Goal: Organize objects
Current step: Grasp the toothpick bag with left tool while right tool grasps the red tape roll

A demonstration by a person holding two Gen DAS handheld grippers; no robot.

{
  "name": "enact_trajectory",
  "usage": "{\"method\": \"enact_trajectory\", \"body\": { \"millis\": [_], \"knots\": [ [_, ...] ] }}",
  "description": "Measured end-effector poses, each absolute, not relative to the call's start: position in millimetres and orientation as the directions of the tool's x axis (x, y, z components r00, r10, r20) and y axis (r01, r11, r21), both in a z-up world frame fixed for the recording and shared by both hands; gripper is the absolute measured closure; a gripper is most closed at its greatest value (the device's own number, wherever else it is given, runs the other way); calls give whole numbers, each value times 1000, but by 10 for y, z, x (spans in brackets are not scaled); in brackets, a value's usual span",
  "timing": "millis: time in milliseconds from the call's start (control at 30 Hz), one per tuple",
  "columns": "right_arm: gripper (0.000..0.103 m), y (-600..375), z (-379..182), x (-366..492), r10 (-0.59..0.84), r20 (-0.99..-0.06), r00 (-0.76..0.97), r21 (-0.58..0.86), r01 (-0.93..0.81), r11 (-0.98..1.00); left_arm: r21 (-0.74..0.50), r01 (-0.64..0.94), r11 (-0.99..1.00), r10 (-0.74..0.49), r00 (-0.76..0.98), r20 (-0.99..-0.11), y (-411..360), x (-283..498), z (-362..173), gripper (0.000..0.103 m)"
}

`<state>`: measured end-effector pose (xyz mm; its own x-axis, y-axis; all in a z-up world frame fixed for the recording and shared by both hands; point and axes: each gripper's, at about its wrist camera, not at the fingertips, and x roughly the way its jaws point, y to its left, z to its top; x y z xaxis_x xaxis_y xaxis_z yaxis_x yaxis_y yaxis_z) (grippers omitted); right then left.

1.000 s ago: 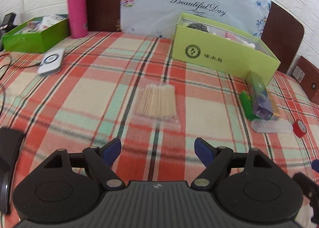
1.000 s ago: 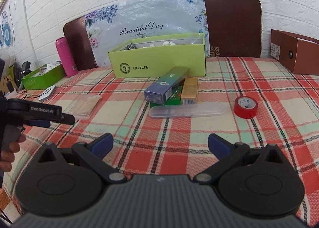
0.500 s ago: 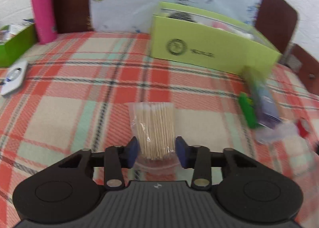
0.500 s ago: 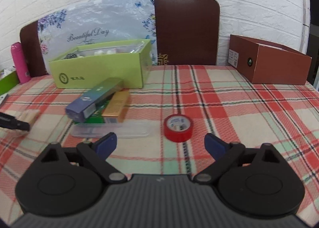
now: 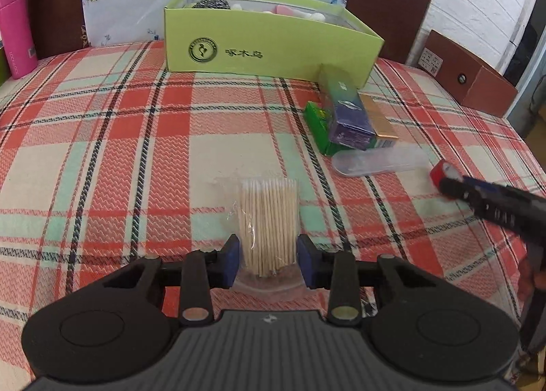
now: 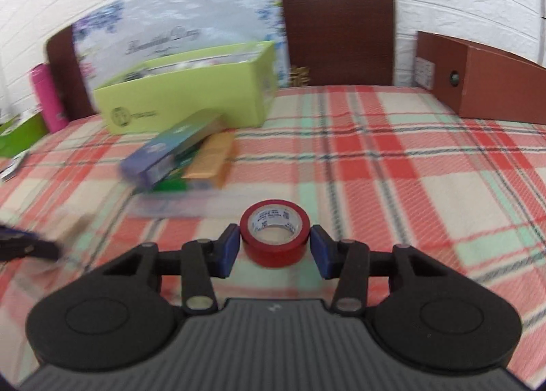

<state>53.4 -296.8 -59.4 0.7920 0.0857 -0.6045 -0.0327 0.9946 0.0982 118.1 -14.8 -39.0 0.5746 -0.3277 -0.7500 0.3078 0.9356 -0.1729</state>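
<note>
Left wrist view showed the left gripper (image 5: 268,259) with its blue pads (image 5: 231,254) pressed against both sides of the swab bag (image 5: 268,220), which lay flat on the plaid cloth (image 5: 136,152) near the front middle of the table. The grip sat at the near end of the bundle, on the sticks, not on the loose plastic edge. That bag looked very light and soft-walled; its film would likely be slippery and crumple, so holding across the packed sticks seemed the surer place. Squeezing harder could bend or snap them.

In the right wrist view, the right gripper (image 6: 273,249) straddled the red tape roll (image 6: 274,232), its jaws closing, the pads just beside the roll's sides but apparently not yet pressing. The roll lay flat on the cloth, hole up, just in front of the clear case (image 6: 177,208). It looked stiff, light and round, so it should take a firm pinch across its widest part; off-centre it might squirt out.

The green box (image 5: 269,36) stood open at the back, probably the place for both.
</note>
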Motion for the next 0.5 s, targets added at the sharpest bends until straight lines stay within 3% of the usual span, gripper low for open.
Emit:
{"method": "enact_trajectory", "body": {
  "millis": [133, 167, 233, 500],
  "knots": [
    [59, -2488, -654, 314, 225, -609, 761, 115, -196, 974, -193, 327, 925, -354, 563, -747, -271, 1087, -386, 65],
    [57, -2401, -666, 286, 232, -606, 761, 108, -210, 972, -180, 318, 931, -340, 572, -747, -300, 1074, -388, 59],
    [39, -2269, -646, 218, 199, -590, 783, 63, -201, 978, -152, 305, 940, -311, 586, -748, -353, 1060, -392, 51],
    [39, -2284, -623, 219, 186, -597, 781, 51, -194, 980, -155, 294, 943, -306, 589, -748, -446, 1107, -395, 51]
  ]
}}
